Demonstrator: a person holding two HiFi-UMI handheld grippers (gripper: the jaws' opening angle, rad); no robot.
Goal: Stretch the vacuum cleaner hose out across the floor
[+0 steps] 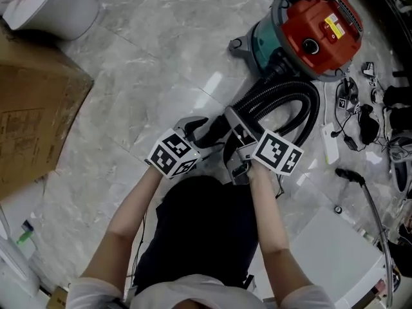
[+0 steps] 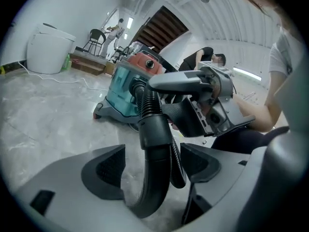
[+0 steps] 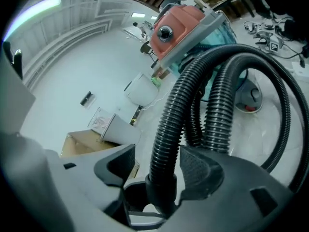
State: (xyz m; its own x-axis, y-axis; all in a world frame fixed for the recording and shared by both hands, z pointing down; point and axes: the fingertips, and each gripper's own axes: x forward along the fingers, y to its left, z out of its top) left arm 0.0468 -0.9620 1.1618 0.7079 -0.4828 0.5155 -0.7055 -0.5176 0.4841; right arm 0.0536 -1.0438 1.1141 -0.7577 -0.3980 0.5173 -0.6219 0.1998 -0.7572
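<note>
1. Your left gripper (image 2: 153, 166) and right gripper (image 3: 155, 170) straddle the vacuum hose (image 3: 166, 124), fingers apart.
2. It lies looped on the floor (image 1: 161, 76) beside the canister (image 1: 318, 31).
3. Probably light, springy: grip the stiff cuff (image 2: 153, 129).

hose (image 1: 312, 108): part hidden under right gripper (image 1: 238, 131) | cardboard box (image 1: 32, 114): cut at left edge

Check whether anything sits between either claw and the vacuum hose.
Nothing visible does. The hose already runs between the open jaws of both the left claw and the right claw. It lies looped next to the vacuum cleaner.
</note>
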